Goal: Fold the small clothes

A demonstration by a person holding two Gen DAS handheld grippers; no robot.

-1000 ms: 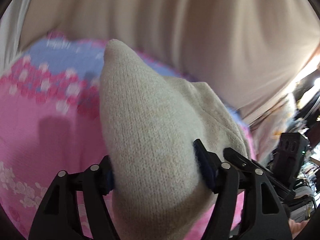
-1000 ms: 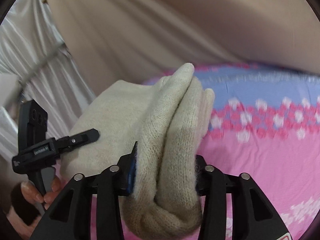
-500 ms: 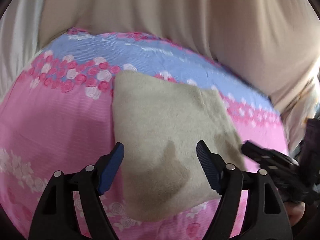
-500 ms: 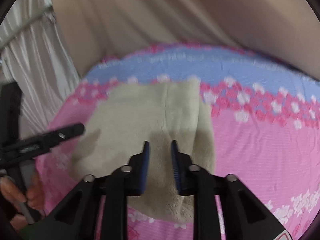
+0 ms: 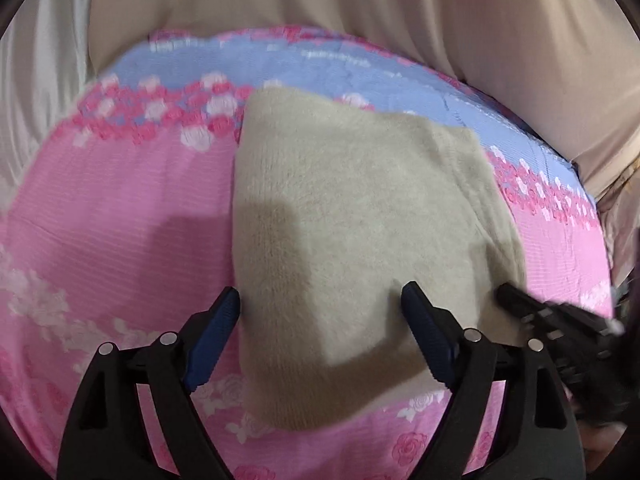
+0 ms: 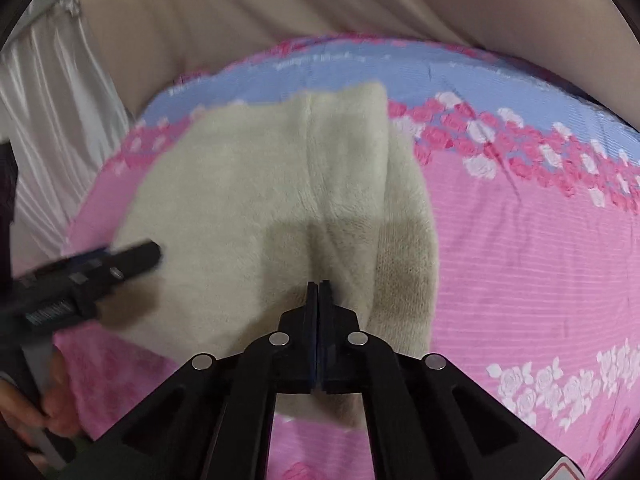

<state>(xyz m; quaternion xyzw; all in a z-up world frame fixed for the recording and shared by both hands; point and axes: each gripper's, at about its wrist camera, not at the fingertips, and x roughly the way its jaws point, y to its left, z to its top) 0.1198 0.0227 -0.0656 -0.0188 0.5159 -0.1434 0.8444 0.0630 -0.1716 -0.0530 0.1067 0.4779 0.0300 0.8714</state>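
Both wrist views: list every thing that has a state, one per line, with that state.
Cream knit garment: folded, lying flat on the bedspread, held by neither gripper.
Left gripper: open, jaws spread wide above the garment's near edge.
Right gripper: shut, jaws pressed together with nothing between them.
Pink floral bedspread: spread flat under the garment.

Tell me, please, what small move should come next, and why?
Probably lift both grippers away. The cream knit garment lies folded flat on the pink floral sheet, the left gripper is open and holds nothing, and the right gripper is shut on nothing.
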